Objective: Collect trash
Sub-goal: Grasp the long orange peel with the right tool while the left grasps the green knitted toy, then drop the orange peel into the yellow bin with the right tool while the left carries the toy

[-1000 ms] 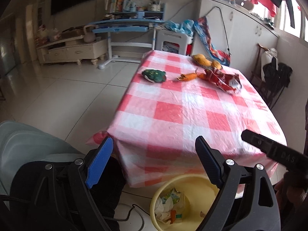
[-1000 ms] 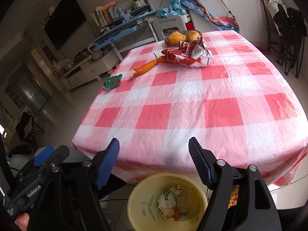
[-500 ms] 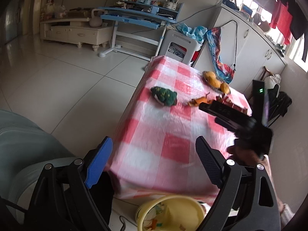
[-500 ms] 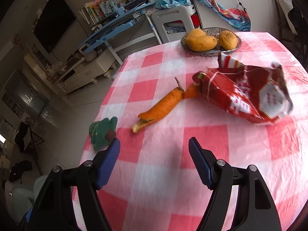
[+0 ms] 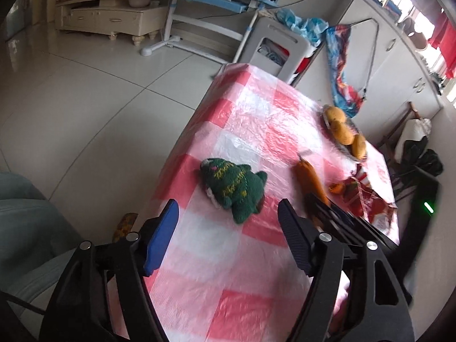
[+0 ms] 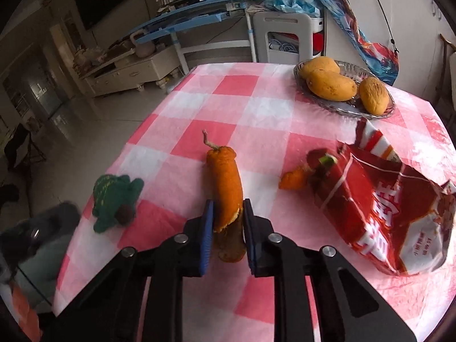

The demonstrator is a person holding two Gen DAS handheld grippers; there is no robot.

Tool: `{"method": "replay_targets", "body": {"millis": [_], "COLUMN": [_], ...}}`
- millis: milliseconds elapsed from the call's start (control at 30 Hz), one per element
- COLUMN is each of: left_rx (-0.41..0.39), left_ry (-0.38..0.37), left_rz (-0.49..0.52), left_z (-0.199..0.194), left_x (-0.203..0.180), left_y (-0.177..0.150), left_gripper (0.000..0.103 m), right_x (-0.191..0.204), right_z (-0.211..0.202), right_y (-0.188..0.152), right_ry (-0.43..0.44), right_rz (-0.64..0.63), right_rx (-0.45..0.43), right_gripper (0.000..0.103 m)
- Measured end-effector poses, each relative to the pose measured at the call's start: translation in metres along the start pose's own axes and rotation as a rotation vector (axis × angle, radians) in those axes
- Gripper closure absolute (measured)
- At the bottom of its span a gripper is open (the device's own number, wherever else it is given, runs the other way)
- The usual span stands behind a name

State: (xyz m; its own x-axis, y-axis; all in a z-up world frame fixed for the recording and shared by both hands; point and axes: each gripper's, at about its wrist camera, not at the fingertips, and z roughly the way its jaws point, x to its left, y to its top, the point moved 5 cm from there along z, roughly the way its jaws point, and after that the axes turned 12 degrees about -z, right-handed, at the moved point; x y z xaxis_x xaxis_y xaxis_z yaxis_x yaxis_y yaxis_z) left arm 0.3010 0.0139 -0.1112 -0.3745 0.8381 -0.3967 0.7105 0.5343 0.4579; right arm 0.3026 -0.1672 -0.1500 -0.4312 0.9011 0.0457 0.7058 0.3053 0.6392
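Right gripper [image 6: 226,222]: jaws closing in around the peel [image 6: 226,191], pads pressed against its near end on both sides, so this one is a catch.
Peel: a long orange piece with a dried stalk at the far tip, lying lengthwise on the tablecloth [image 6: 233,114] and pointing away from the camera (the brownish lower end sits right between the pads).
Left gripper [image 5: 228,239]: jaws closing too, but the gap is broad and there is nothing between the fingers, only checked cloth underneath.
Knitted toy [image 5: 235,188]: green, just beyond the left fingertips, near the table's left edge; in the right view it sits left of the peel, apart from it.
Small orange scrap [image 6: 295,178]: to the right of the peel, touching the mouth of the snack bag.
Snack bag [image 6: 396,213]: red and crumpled, torn open, lying on the right side of the table.
Fruit dish [image 6: 370,108]: glass, at the far right corner, holding three yellow-orange fruits [image 6: 332,85].
Beyond the table: a white stool [image 6: 285,38], a blue desk [image 6: 196,18] and a pale floor [image 5: 85,91].
Left view, right edge: the right gripper's dark body blurs across the frame, a green light showing on it.
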Motion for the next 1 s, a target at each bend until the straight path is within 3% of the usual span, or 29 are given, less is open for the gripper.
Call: {"method": "replay_targets", "body": {"millis": [133,233,267,333,400,467,700,1000], "left_rx": [0.001,-0.004,-0.002,-0.015,-0.005,-0.009,-0.068,-0.113], "left_ry": [0.063,0.084,0.076,0.064,0.003,-0.061,-0.151,-0.135], "left_rz": [0.002,0.031,0.047,0.091,0.11,0.131,0.201,0.332], "left_z": [0.027,0.038,0.04,0.045,0.045,0.035,-0.022,-0.086], "left_x": [-0.009,-0.015,-0.018,-0.024,-0.029,-0.036,-0.039,-0.018], "left_y": [0.007,0.007,0.007,0.009,0.008,0.003,-0.024,-0.097], "left_gripper": [0.039,0.049,0.057,0.062,0.069,0.069,0.07,0.069], "right_x": [-0.015,-0.026,-0.029,-0.031,-0.032,-0.027,-0.011,0.031], "right_z": [-0.028,-0.048,-0.052,-0.058,-0.071,-0.083,-0.122,-0.136], "right_y": [-0.028,-0.048,-0.052,-0.058,-0.069,-0.074,-0.091,-0.133], "right_ry": [0.036,0.078,0.105,0.148,0.175,0.193,0.183,0.207], "right_rz": [-0.019,0.03,0.071,0.148,0.195,0.214,0.209,0.218], "right_rx": [0.042,0.058,0.062,0.058,0.037,0.013,-0.078,-0.043], "right_gripper": [0.084,0.084,0.084,0.084,0.084,0.084,0.084,0.084]}}
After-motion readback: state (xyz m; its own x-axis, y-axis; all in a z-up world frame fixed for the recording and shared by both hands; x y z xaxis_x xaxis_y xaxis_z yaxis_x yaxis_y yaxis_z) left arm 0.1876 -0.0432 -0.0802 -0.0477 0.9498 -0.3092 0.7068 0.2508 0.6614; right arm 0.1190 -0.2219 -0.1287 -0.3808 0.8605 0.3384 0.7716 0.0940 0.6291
